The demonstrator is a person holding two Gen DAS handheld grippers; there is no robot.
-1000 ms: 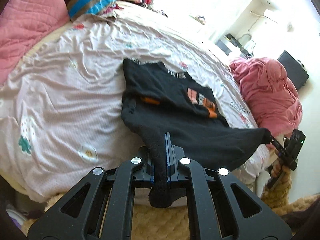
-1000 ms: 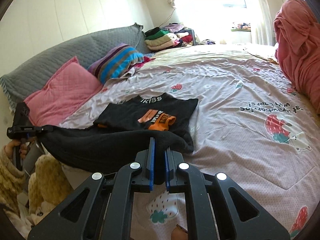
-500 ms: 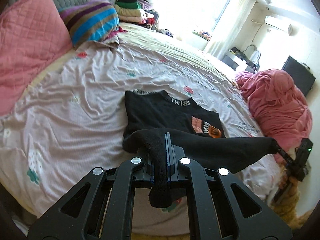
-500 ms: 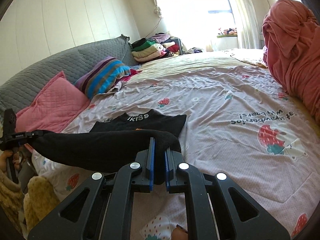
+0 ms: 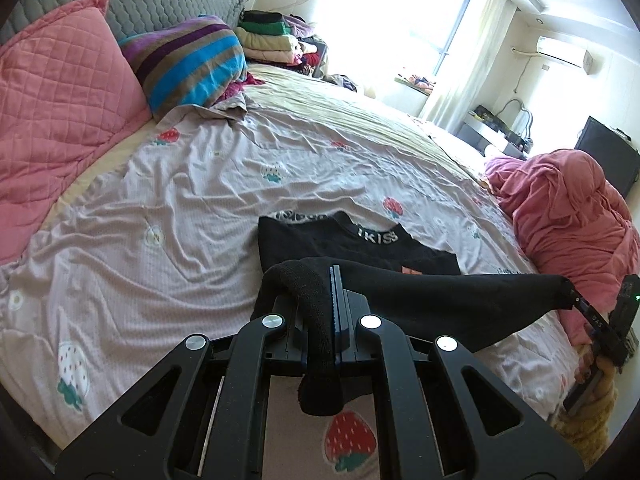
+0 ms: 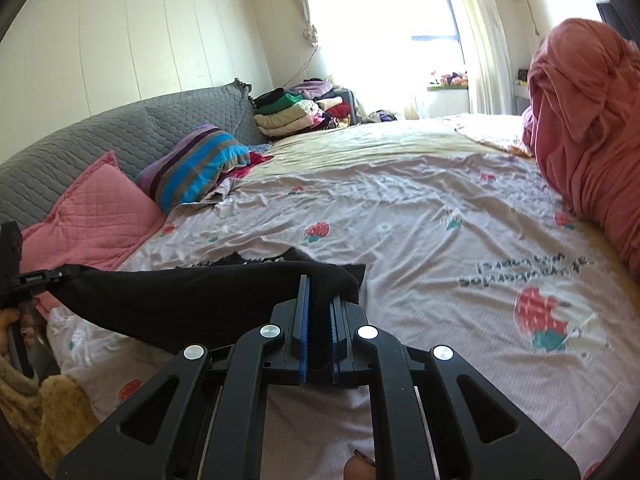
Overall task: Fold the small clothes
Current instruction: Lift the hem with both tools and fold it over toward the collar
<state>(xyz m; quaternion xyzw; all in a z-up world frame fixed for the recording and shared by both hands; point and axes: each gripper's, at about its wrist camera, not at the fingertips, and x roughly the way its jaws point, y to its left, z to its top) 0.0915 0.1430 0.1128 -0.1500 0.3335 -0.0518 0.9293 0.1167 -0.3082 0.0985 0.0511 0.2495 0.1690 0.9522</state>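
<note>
A small black shirt point(image 5: 344, 240) with a lettered collar lies on the bed sheet point(image 5: 192, 184); its collar end rests flat. My left gripper point(image 5: 335, 280) is shut on one corner of the shirt's bottom hem. My right gripper point(image 6: 319, 292) is shut on the other corner. The hem point(image 6: 180, 300) hangs stretched between the two grippers above the shirt's lower part. The right gripper also shows at the right edge of the left wrist view point(image 5: 576, 300), and the left gripper at the left edge of the right wrist view point(image 6: 36, 278).
A pink pillow point(image 5: 56, 96) and a striped pillow point(image 5: 188, 64) lie by the grey headboard point(image 6: 120, 136). A bundled pink blanket point(image 5: 568, 216) sits on the bed's right side. Folded clothes point(image 6: 296, 114) are stacked at the far end.
Both grippers have lifted the hem and carried it up and forward over the shirt toward the collar. The orange print is now almost covered.
</note>
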